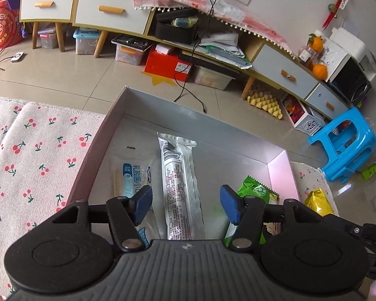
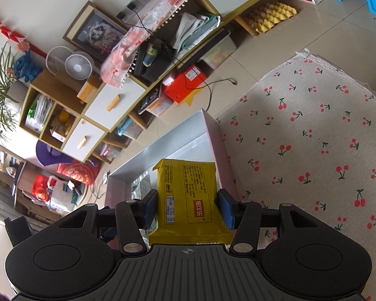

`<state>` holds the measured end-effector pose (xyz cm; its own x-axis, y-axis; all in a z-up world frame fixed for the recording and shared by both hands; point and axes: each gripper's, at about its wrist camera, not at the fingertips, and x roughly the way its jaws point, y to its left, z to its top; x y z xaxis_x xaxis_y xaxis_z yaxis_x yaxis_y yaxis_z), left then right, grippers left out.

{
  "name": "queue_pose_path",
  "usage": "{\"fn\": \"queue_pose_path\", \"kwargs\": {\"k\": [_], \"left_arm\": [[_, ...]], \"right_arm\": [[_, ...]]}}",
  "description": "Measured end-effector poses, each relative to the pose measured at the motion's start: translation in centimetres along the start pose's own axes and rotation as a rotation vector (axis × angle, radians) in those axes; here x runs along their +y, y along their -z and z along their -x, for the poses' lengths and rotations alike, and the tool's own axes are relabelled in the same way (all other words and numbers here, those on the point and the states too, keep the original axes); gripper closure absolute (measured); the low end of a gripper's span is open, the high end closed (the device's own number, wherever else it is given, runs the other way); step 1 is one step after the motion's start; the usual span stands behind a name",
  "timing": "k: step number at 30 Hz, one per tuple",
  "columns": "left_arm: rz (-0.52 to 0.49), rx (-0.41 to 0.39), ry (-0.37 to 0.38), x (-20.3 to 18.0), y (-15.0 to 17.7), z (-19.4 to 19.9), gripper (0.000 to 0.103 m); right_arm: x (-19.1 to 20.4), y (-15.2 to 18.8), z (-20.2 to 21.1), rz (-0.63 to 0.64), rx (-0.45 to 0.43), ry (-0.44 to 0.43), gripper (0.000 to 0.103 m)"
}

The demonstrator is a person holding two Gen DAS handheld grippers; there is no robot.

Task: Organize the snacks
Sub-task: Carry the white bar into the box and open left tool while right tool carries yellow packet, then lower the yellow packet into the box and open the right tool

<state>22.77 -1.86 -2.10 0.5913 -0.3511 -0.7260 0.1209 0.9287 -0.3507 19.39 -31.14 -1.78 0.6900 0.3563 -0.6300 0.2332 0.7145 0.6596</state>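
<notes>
A shallow grey box (image 1: 163, 105) with pinkish walls sits on the cherry-print cloth (image 1: 32, 150). Inside lie a clear blue-labelled snack pack (image 1: 127, 173), a long white wrapped bar (image 1: 180, 183) and a green packet (image 1: 258, 193). My left gripper (image 1: 186, 204) is open and empty, hovering over the white bar. My right gripper (image 2: 186, 207) is shut on a yellow snack packet (image 2: 188, 195), held above the box's right wall (image 2: 213, 135). The yellow packet also shows in the left wrist view (image 1: 318, 202), just right of the box.
A low cabinet with drawers (image 1: 107, 12) runs along the wall, with storage bins and a red box (image 1: 170, 62) under it. A blue plastic stool (image 1: 346, 143) stands on the tiled floor. A black cable (image 1: 188, 92) trails on the floor behind the box.
</notes>
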Motion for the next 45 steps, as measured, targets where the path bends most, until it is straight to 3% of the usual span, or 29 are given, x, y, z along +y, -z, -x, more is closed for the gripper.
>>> {"fn": "queue_pose_path", "kwargs": {"k": [9, 13, 27, 29, 31, 45], "left_arm": [[-0.109, -0.009, -0.020, -0.3, 0.5, 3.4, 0.033], [-0.108, -0.006, -0.029, 0.1, 0.7, 3.9, 0.029], [-0.102, 0.027, -0.018, 0.7, 0.5, 2.9, 0.029], [-0.096, 0.029, -0.017, 0.9, 0.6, 2.9, 0.028], [-0.097, 0.031, -0.020, 1.0, 0.7, 2.9, 0.028], [-0.066, 0.038, -0.031, 0.7, 1.1, 4.8, 0.022]], "right_arm": [[3.2, -0.4, -2.7, 0.046, 0.012, 0.031, 0.053], [5.3, -1.1, -4.3, 0.080, 0.000, 0.056, 0.053], [10.2, -1.2, -8.9, 0.232, -0.021, 0.167, 0.050], [10.4, -1.0, -8.9, 0.242, -0.019, 0.174, 0.045], [10.6, -0.7, -8.5, 0.252, -0.030, 0.171, 0.031], [12.1, 0.6, -4.4, 0.323, -0.022, 0.173, 0.028]]}}
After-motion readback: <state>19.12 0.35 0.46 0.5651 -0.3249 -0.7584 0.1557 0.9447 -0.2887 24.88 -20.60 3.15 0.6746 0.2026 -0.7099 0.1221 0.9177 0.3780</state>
